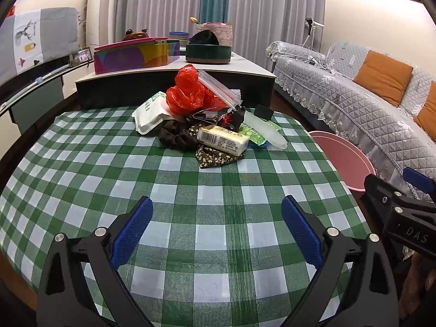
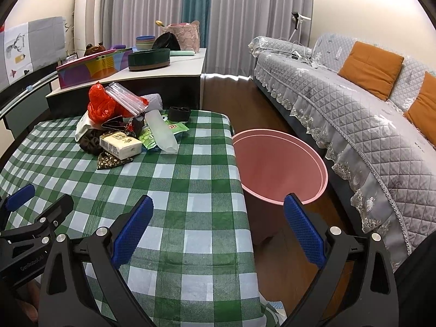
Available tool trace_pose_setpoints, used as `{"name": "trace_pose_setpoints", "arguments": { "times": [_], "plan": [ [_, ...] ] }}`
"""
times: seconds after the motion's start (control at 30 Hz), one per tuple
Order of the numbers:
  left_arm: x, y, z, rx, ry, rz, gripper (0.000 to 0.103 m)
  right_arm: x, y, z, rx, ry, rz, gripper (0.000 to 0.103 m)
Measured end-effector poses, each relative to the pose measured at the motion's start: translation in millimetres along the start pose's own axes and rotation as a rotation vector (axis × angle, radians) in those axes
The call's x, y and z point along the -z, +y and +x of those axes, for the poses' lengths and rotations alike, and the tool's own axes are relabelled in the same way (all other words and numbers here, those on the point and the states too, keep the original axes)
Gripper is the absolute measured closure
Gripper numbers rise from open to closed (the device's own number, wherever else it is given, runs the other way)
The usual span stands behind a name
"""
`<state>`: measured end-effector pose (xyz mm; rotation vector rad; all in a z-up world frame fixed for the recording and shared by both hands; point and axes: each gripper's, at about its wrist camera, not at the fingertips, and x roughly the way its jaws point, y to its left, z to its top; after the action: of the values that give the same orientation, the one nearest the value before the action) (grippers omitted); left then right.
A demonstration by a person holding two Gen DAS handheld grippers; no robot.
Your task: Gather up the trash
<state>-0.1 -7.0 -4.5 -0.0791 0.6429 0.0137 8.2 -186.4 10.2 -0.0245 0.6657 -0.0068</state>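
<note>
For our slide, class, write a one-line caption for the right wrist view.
Open right gripper hangs over the checked table's edge, trash pile ahead, empty pink bin on the floor beside it.

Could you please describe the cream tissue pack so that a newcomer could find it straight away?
Start at the green checked tablecloth and find the trash heap at its far end. The tissue pack lies at the heap's near edge, below the red plastic bag. It is the only cream, brick-shaped packet, with a barcode printed on it.
</note>
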Motion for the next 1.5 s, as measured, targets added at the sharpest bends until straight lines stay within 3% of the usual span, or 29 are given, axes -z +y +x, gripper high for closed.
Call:
{"name": "trace_pose_setpoints", "arguments": {
  "times": [1.3,1.5],
  "plan": [
    [0,1,0,0.001,0.001,-0.003,0.011,-2,-1,-1,-0.003,-0.006,0.002,0.009],
    [0,-1,-1,0.001,-0.001,-0.011,0.011,-10,-3,-15,-0.001,-0.078,0.017,0.018]
  ]
}}
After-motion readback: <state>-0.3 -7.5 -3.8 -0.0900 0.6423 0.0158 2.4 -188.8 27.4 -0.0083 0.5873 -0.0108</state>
